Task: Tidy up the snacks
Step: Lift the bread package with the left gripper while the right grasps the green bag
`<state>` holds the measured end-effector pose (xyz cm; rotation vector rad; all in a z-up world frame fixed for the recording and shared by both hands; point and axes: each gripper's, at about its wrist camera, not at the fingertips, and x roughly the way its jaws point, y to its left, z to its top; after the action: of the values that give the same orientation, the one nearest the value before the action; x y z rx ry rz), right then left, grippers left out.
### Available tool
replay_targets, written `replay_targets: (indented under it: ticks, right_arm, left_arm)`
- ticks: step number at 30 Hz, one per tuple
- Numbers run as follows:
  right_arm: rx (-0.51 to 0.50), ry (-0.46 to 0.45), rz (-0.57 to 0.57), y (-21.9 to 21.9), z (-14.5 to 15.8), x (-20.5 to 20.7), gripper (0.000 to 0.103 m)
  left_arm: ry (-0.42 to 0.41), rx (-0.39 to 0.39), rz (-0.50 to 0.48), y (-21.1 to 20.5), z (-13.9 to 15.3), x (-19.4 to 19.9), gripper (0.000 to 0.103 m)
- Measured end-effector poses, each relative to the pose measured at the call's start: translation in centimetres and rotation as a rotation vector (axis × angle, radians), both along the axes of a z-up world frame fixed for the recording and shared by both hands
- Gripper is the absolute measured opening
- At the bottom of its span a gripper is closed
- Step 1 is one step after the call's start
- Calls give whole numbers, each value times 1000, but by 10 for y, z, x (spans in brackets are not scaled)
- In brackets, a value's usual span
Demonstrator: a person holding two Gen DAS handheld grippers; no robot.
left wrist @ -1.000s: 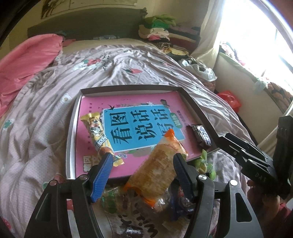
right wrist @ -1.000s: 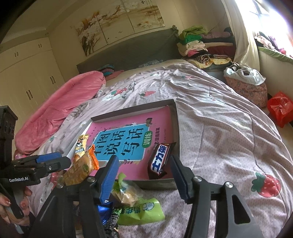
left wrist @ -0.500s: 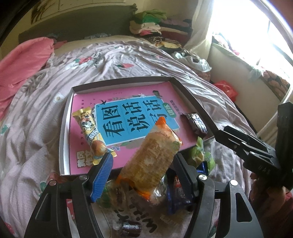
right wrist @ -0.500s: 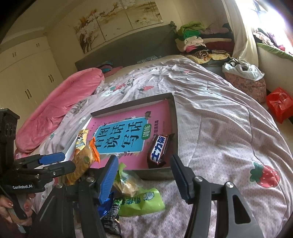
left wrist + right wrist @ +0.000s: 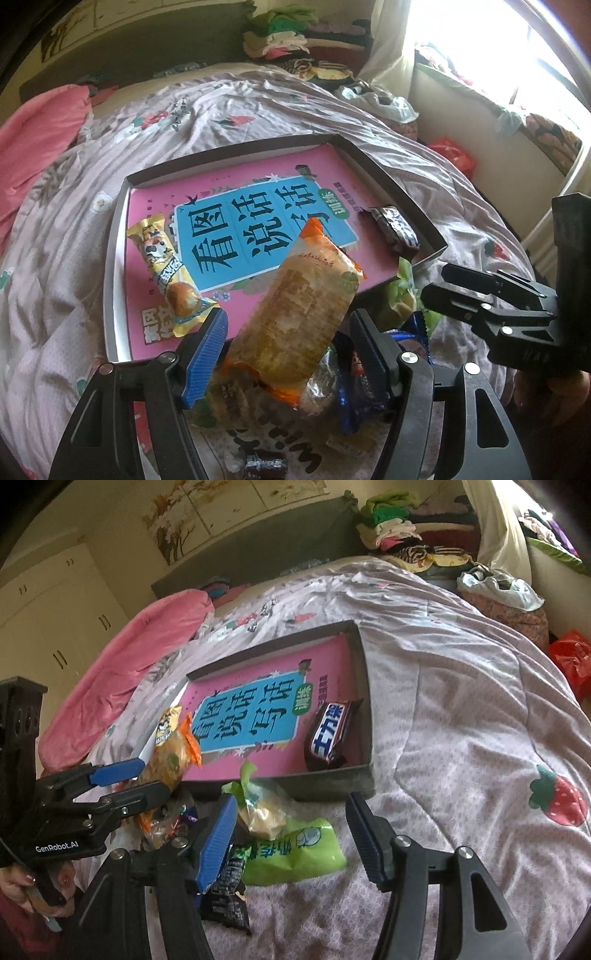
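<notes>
The left gripper (image 5: 288, 332) clamps an orange snack pack (image 5: 295, 317), held tilted over the near edge of the box (image 5: 391, 177), whose floor is covered by a pink book (image 5: 236, 206). In the box a yellow snack (image 5: 166, 266) lies at 9 o'clock and a chocolate bar (image 5: 328, 734) at 3 o'clock. The right gripper (image 5: 291, 834) hangs open over the bedspread (image 5: 461, 701) above a green packet (image 5: 291, 853), at 6 o'clock of the box.

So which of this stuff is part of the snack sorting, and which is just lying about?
Job:
orange snack pack in left hand-held gripper
shallow box
chocolate bar
yellow snack
green packet

Lying about:
folded clothes
red bag
pink blanket
</notes>
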<state>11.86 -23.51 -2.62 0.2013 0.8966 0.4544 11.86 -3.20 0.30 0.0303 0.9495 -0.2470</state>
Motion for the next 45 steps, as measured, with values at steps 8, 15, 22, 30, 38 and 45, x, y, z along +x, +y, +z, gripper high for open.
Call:
replay_targets:
  ticks: [8,15,22,30,38,45]
  right_arm:
    - [-25,7,38,9,-5,1,61]
    - [-71,-10,77,20,-7,2,61]
    - [-126,-19,115,32,-11,5,61]
    - [-173,-44,150,42,-14,4,61]
    - [-216,-51,177,47,-20,4,56]
    - [-234,-80,196,49,-17,0,41]
  left_arm:
    - [12,8,0,0,-5,1,70]
    - [13,7,2,0,-7,1,70]
    - [13,4,1,0,-7,1,70]
    - [11,6,-3,-2,-8,3,70]
    - [10,10,-8,-3,-9,4,70]
    - [10,9,-8,-4,-9,4,70]
